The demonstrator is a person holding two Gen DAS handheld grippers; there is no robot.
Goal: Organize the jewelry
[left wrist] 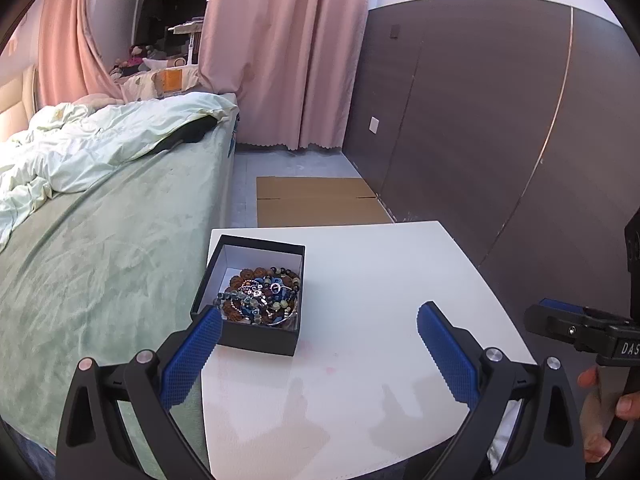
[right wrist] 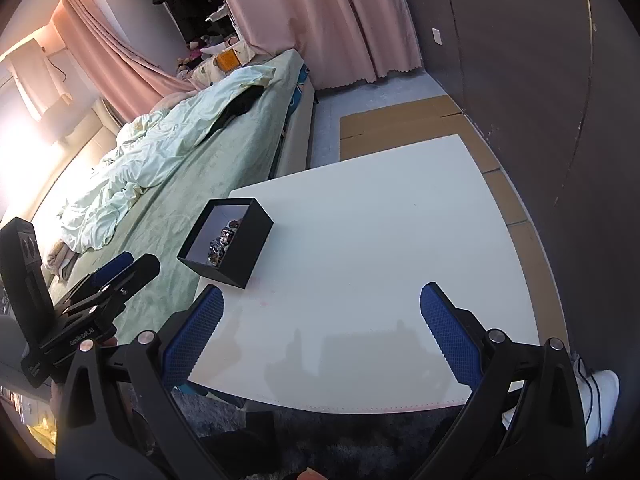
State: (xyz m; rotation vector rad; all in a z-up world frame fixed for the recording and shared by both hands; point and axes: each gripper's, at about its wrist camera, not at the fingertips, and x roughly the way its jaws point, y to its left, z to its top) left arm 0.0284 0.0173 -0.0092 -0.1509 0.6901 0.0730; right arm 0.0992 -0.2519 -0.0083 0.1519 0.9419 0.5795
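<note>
Left gripper (left wrist: 319, 330): nearest my left camera, its blue pads spread wide and holding nothing; its left pad (left wrist: 192, 360) sits just in front of the black box's near corner, not clearly touching.
Right gripper (right wrist: 321, 318): also spread wide and empty, hovering over bare white table (right wrist: 380, 220) to the right of the black box, well apart from it.
Black box (left wrist: 256, 336): open, no lid in sight, white inside; it stands at the table's left edge, beside the bed (left wrist: 100, 260).
Jewelry (left wrist: 262, 294): a tangled heap of beaded bracelets, brown, blue and pale, with some silver pieces, piled against the box's near wall.
Stage, as I judge it: either nothing is sorted out yet or everything is already gathered in; no piece lies on the table outside the box.
How it will handle: light, limp and slippery, I expect; strands likely snag each other, so lifting one may drag its neighbours.
Where I would grip: a single strand on top of the heap, pinched across a run of beads, not on a thin silver piece.
Risk: the box looks light and may slide or tip if a pad catches its wall.
</note>
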